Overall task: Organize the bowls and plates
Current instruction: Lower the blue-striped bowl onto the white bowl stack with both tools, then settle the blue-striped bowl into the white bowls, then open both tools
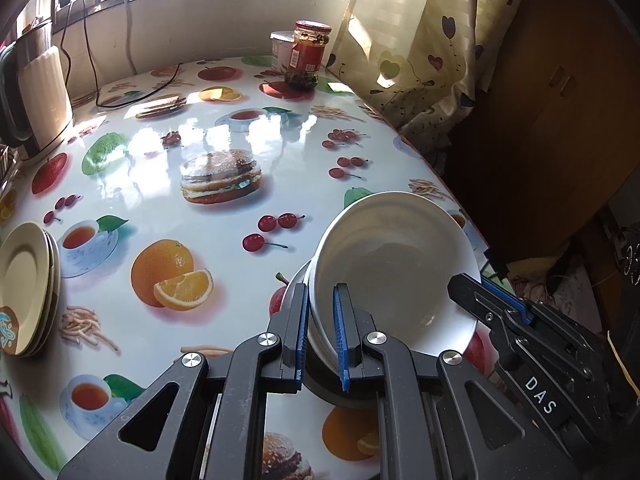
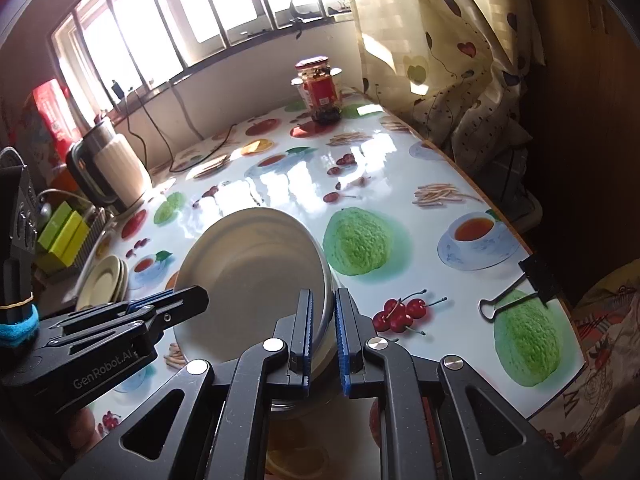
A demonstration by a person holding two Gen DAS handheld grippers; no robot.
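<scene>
Both wrist views close, downward, sharing bowls (image 1: 394,264).

Glossy ceramic bowls (image 1: 394,264), shiny plastic tablecloth (image 1: 224,120)

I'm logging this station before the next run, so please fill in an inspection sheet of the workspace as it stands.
Surface: glossy table printed with fruit, burgers and tea cups; strong window glare.
Job's things: stack of white bowls near the table's edge; stack of cream plates at the far left.
Clutter: red-lidded jar, white tub behind it, kettle, binder clip on the table edge.
Grippers: left tool and right tool both shut on the bowls' rim, on opposite sides.
Cables: black cord trailing over the table.
Surroundings: barred window, heart-patterned curtain.
</scene>
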